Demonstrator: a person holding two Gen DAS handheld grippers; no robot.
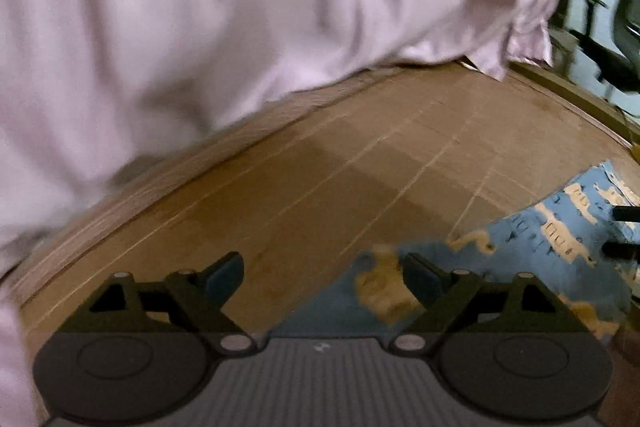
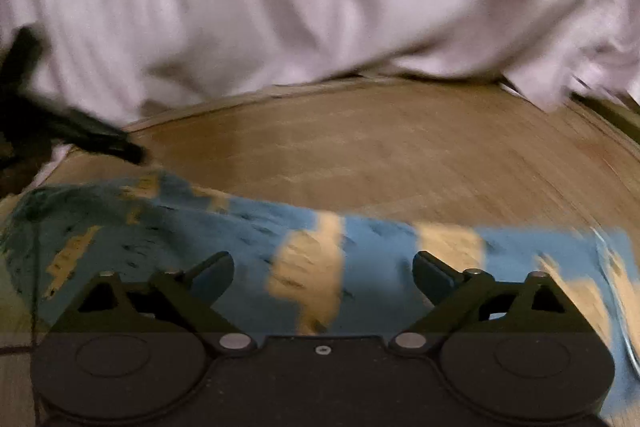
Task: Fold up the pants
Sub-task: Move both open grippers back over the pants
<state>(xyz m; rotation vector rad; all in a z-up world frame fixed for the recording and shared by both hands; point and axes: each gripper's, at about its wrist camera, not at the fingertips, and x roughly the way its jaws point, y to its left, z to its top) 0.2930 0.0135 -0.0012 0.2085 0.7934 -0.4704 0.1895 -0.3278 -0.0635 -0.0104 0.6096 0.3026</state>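
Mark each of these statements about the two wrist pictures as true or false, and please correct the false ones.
1. The left gripper holds a fold of cloth. False: its jaws stand wide open with nothing between them.
2. The blue patterned pants lie on the wooden table. True.
3. The right gripper is shut. False: it is open, above the pants.
4. A pale pink cloth fills the upper part of both views. True.
5. The pants are plain blue. False: they carry yellowish patches.
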